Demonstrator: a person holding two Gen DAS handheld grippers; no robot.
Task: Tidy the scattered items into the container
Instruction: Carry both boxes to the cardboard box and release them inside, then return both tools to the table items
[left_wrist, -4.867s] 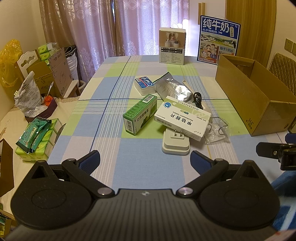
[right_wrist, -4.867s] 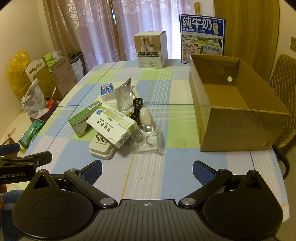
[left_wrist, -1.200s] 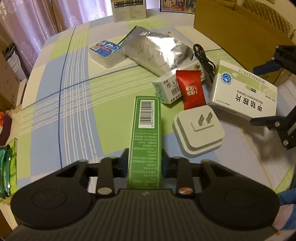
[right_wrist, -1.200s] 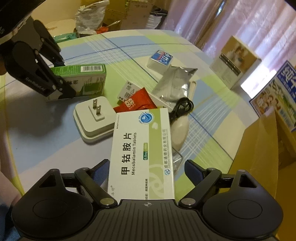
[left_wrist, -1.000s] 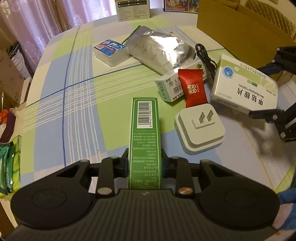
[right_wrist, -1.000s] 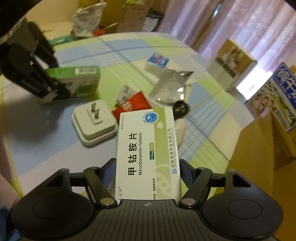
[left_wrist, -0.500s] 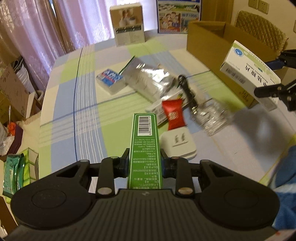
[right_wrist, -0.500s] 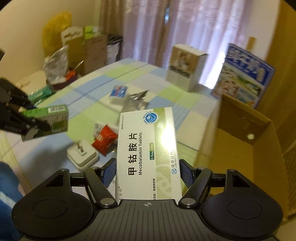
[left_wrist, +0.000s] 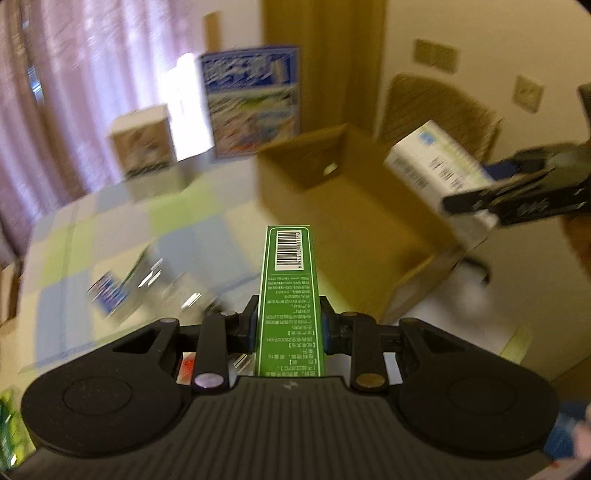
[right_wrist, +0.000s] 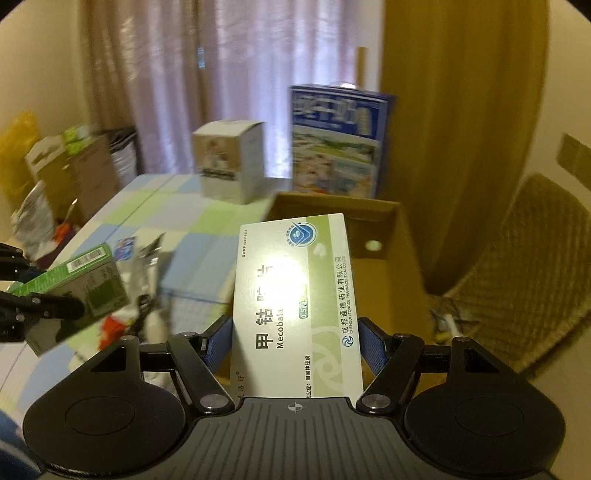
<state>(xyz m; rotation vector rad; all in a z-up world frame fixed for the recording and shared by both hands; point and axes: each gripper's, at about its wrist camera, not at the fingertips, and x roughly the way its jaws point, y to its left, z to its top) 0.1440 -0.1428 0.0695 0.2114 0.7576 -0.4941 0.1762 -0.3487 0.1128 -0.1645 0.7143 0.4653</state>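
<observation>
Carrying both cartons clear of the checked tablecloth (left_wrist: 110, 229), the left gripper (left_wrist: 288, 325) stays clamped narrowly on the green carton (left_wrist: 287, 295) while the right gripper (right_wrist: 295, 343) holds the white Mecobalamin box (right_wrist: 295, 306) above the open cardboard box (right_wrist: 384, 266); release comes next. Remaining clutter lies blurred below; curtains (right_wrist: 221, 74) behind.

Motion blur smears the scattered items (left_wrist: 122, 291) on the tablecloth (left_wrist: 92, 225).
</observation>
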